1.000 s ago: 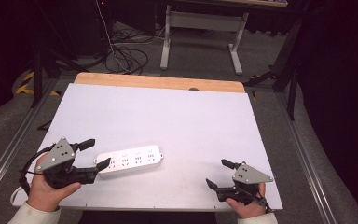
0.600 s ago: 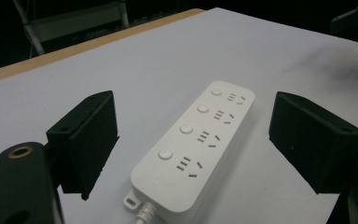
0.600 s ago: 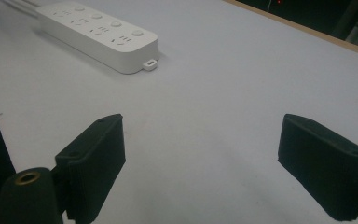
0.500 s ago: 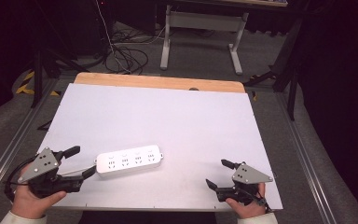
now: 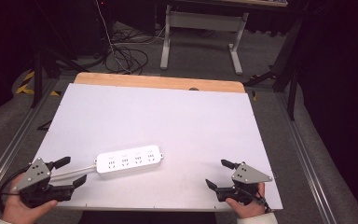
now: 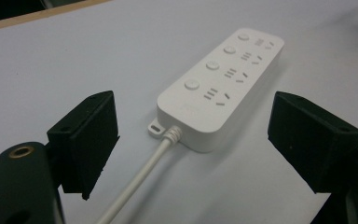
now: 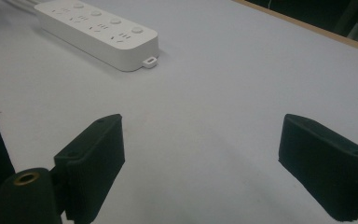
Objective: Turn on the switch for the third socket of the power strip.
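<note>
Trailing off table edge, power strip [image 5: 129, 160] cord [image 6: 142, 179]; plug hidden.

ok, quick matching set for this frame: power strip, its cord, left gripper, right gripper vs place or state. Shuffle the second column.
Column 1:
1. power strip
2. cord
3. left gripper
4. right gripper

Column 2:
A. open at the table's near right, nothing between the jaws
B. lies flat, left of centre, near side
C. open at the table's near left corner
D. runs from the strip's left end toward the left gripper

Pairs: 1-B, 2-D, 3-C, 4-A
</note>
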The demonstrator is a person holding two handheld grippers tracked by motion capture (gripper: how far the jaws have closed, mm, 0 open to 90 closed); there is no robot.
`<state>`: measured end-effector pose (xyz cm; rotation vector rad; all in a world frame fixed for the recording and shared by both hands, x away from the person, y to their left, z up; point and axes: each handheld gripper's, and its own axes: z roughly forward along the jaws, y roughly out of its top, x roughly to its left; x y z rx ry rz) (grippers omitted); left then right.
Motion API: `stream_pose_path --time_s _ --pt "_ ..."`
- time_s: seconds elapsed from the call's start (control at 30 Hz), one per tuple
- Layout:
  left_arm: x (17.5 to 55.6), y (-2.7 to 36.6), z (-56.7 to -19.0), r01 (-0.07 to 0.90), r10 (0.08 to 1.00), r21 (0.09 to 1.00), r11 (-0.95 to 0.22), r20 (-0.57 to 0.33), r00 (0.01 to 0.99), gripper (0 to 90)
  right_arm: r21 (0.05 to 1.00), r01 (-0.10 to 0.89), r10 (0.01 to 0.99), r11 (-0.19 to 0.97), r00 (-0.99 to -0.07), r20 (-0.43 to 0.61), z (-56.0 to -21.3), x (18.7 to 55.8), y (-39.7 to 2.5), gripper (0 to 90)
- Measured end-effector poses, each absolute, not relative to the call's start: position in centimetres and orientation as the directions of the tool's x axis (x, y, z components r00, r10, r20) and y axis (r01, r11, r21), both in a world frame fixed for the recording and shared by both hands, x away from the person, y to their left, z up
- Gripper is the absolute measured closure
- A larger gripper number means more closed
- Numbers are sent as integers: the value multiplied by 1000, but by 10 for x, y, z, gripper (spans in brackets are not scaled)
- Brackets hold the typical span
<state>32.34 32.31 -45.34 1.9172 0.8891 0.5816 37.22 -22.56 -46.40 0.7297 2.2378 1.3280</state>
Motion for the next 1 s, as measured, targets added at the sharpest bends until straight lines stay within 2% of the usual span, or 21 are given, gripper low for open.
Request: stream_pose_path --time_s 0.33,0.57,1.0 --pt "321 325 -471 384 771 868 -314 -2 637 161 888 222 632 404 -769 -96 -465 373 -225 149" --pt "319 331 -478 380 799 893 -239 -42 600 167 887 221 631 405 -770 -96 -465 373 -225 150" --pt "318 332 -474 355 794 904 -238 -29 607 171 884 226 633 410 -768 -97 -465 373 -224 149"
